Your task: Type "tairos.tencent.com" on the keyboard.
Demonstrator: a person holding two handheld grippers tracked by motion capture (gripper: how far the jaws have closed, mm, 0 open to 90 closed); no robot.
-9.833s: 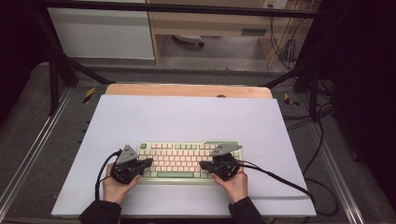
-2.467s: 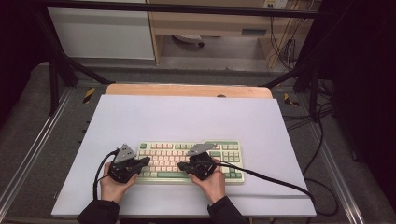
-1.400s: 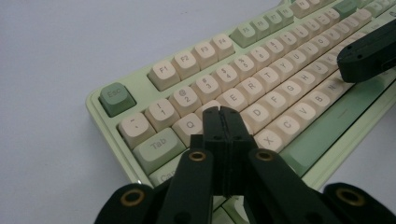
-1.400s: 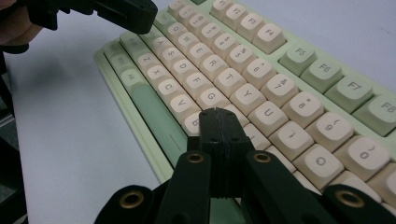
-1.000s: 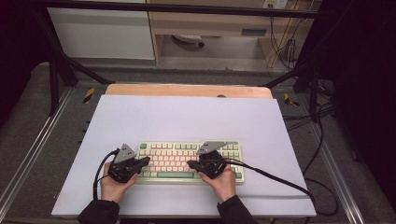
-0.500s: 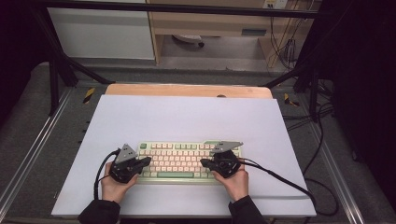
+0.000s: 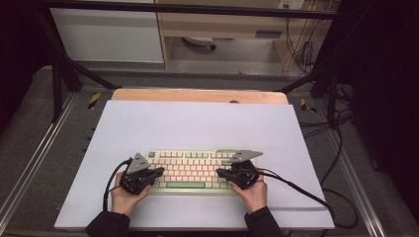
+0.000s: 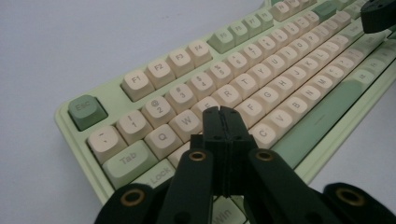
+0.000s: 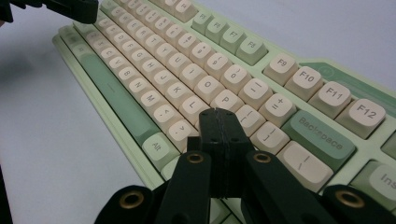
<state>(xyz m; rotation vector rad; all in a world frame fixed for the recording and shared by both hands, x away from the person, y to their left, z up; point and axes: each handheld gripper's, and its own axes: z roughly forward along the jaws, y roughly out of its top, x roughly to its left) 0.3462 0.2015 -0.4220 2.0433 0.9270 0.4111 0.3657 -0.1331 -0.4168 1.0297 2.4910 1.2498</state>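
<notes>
Left gripper (image 8: pixel 223 112) jaws pressed together, empty, over keyboard (image 7: pixel 195 170) left keys; right gripper (image 9: pixel 219 114) likewise, over right keys.

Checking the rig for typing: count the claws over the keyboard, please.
2: the left claw over the keyboard's left end, the right claw over its right half; both shut.

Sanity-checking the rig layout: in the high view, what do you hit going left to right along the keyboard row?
Left gripper with its jaws shut → green spacebar of the keyboard → right gripper, jaws shut too → its black cable trailing off across the white table sheet.
</notes>
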